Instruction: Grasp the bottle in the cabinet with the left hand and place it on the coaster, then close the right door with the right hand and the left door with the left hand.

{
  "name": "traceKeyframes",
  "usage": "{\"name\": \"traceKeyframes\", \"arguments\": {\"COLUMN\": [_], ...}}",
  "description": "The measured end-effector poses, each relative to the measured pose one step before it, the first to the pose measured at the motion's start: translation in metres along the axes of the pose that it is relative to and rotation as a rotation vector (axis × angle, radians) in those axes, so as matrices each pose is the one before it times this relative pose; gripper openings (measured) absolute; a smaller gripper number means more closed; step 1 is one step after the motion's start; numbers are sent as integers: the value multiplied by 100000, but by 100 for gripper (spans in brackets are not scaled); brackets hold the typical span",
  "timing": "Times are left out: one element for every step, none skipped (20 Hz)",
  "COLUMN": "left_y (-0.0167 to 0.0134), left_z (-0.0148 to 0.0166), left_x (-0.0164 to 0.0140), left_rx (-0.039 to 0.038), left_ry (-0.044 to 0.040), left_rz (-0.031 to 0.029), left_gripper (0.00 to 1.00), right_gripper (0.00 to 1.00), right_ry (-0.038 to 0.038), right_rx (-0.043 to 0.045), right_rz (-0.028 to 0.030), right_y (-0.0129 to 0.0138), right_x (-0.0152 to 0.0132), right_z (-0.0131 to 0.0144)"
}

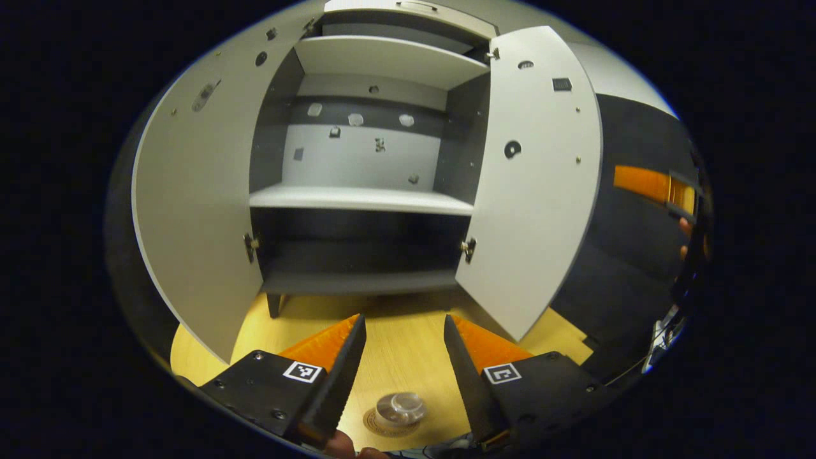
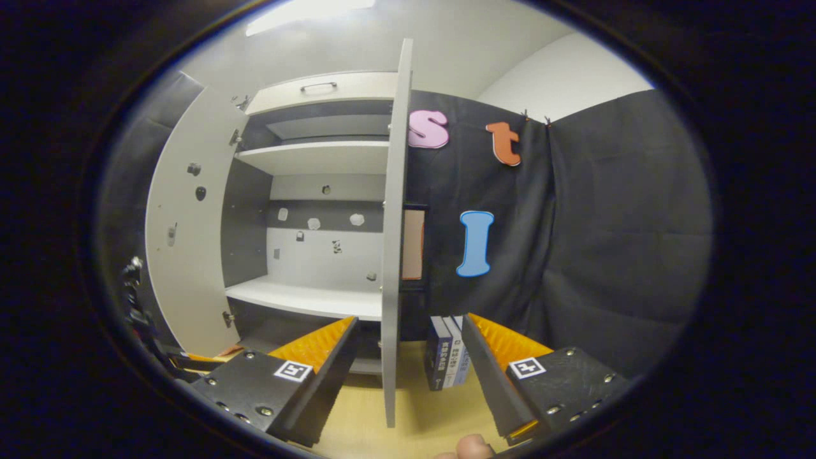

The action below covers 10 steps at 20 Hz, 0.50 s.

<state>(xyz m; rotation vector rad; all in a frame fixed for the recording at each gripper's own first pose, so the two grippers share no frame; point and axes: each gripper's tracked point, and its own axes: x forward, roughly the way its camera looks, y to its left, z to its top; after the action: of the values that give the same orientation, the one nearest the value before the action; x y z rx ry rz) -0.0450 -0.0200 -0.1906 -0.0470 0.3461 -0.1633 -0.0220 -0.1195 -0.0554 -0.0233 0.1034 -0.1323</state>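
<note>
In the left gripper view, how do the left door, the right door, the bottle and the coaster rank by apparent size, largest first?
1. left door and right door: they look alike, so I do not rank them.
2. coaster: partly covered by the bottle.
3. bottle: standing on the coaster and seen from above; it is nearest the camera.

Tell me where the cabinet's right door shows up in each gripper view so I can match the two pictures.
Left gripper view: the right door swings open right of centre, its inner face toward the camera, right of the shelves.
Right gripper view: the same door stands edge-on at centre, a thin upright strip above the open right gripper.
Shared landmark: the white middle shelf left of the door.
</note>
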Motion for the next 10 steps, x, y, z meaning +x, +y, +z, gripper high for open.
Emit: {"name": "traceKeyframes", "arguments": {"left_y": [307, 392, 591, 648, 583, 587, 468, 603, 716, 774], "left_z": [2101, 1628, 1734, 1602, 1472, 1248, 924, 1082, 685, 762], "left_x": [4, -82, -104, -158, -135, -337, -175, -283, -317, -468], "left_rx": [-354, 533, 1039, 750, 98, -1127, -1562, -1726, -1882, -1202], "left_ry": [-4066, -2601, -3019, -3166, -2330, -2435, -1783, -1888, -1413, -1113], "left_rz": [2074, 2163, 2888, 2970, 2309, 2456, 2021, 2259, 2399, 2633], "left_gripper": [77, 77, 77, 78, 83, 93, 99, 100, 96, 96], "right_gripper": [96, 96, 94, 96, 94, 96, 96, 96, 96, 96], "right_ry": [95, 749, 150, -491, -461, -488, -821, -1113, -1496, -956], "right_rx": [-776, -1338, -1230, -412, 202, 527, 430, 48, -386, -586], "right_rz": [-1717, -1923, -2332, -2323, -1127, -466, -70, 109, 18, 92], "right_y": [-550, -675, -793, -731, -385, -226, -74, -197, -50, 102], "right_x": [387, 287, 124, 468, 323, 340, 357, 338, 189, 128], "right_z": [67, -154, -31, 349, 314, 325, 359, 527, 433, 454]}}
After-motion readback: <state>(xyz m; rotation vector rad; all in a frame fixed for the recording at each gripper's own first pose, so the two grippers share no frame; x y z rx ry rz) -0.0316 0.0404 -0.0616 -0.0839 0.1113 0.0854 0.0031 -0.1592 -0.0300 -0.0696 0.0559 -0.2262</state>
